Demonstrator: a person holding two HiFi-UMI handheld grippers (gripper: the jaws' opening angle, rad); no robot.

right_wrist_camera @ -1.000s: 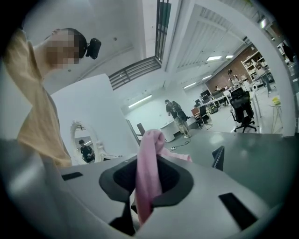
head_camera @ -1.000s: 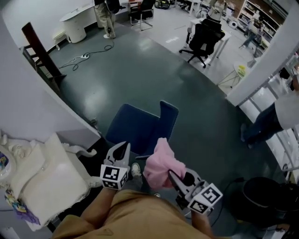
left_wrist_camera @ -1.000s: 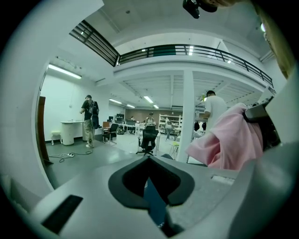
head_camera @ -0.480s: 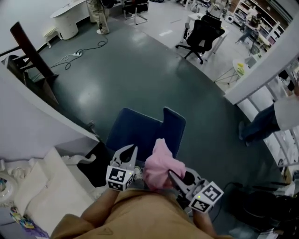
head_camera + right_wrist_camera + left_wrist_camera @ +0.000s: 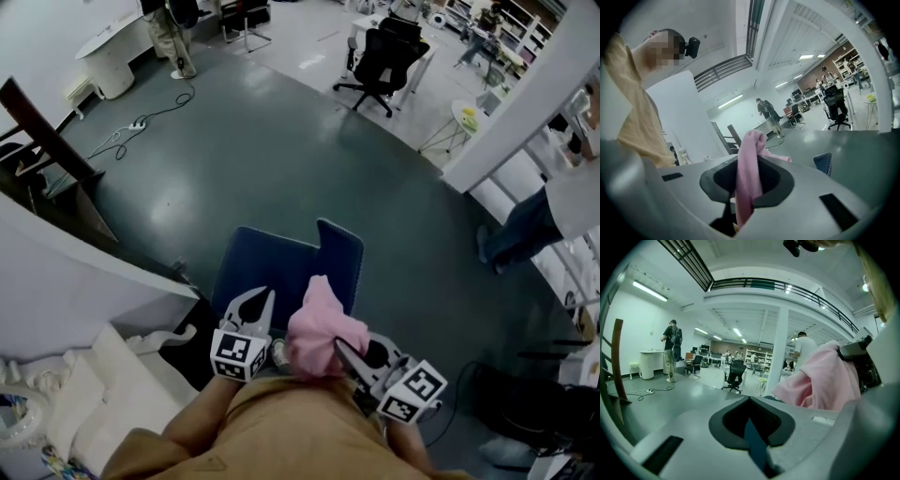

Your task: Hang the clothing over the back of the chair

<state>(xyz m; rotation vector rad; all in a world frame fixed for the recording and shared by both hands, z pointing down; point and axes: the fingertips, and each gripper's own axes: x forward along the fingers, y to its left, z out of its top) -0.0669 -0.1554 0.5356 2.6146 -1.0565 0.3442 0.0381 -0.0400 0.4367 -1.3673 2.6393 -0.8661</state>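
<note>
The right gripper (image 5: 339, 347) is clamped almost closed on a fold of the pink clothing (image 5: 322, 323), which bunches above its jaws. The left gripper (image 5: 266, 298) beside it is closed and empty. Just ahead stands the blue chair (image 5: 272, 267), with its back (image 5: 339, 253) to the right. The person would do best to spread the bundle with the left gripper, lift it over the back's top edge and drape it evenly. Nothing blocks the way; a black office chair (image 5: 380, 56) and a floor cable (image 5: 141, 127) lie well beyond

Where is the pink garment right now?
Head view, low centre: the pink garment is clamped in the right gripper, just below the blue chair, right of the left gripper.
</note>
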